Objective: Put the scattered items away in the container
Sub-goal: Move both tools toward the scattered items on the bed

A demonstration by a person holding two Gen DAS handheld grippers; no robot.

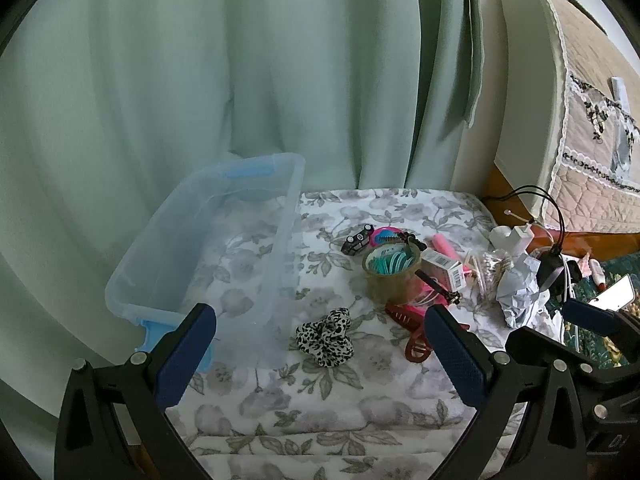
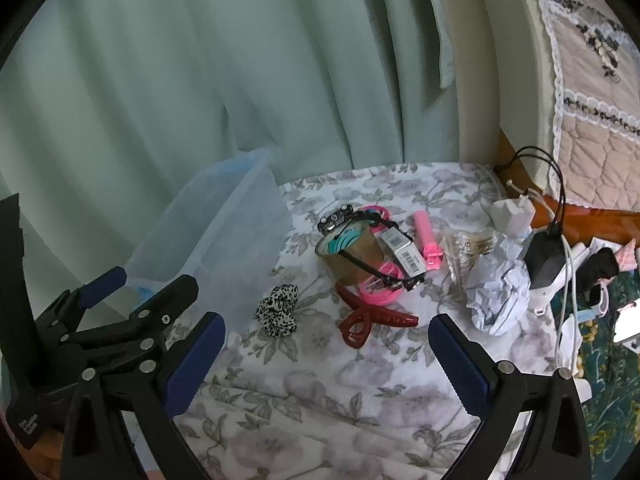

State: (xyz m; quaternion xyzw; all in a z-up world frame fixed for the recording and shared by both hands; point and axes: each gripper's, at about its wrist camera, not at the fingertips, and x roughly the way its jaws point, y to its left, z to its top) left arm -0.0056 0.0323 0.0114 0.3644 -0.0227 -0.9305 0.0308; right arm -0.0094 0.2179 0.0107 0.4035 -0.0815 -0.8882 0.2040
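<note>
A clear plastic bin (image 1: 280,248) with blue handles stands empty on the floral cloth at the left; it also shows in the right wrist view (image 2: 240,232). Scattered items lie to its right: a leopard scrunchie (image 1: 326,338) (image 2: 278,310), a red hair claw (image 2: 372,318) (image 1: 412,334), a brown tape roll (image 1: 390,274) (image 2: 348,256), a small white box (image 1: 442,270) (image 2: 402,252), a pink tube (image 2: 426,240), a black headband (image 2: 380,270) and crumpled paper (image 2: 496,294). My left gripper (image 1: 320,344) is open above the scrunchie. My right gripper (image 2: 326,354) is open, near the claw.
A green curtain (image 1: 240,80) hangs behind the bin. A charger with cables (image 2: 544,260) and a white adapter (image 2: 514,214) sit at the right edge. A quilted cover (image 1: 592,148) stands at the far right. My left gripper shows in the right wrist view (image 2: 132,292).
</note>
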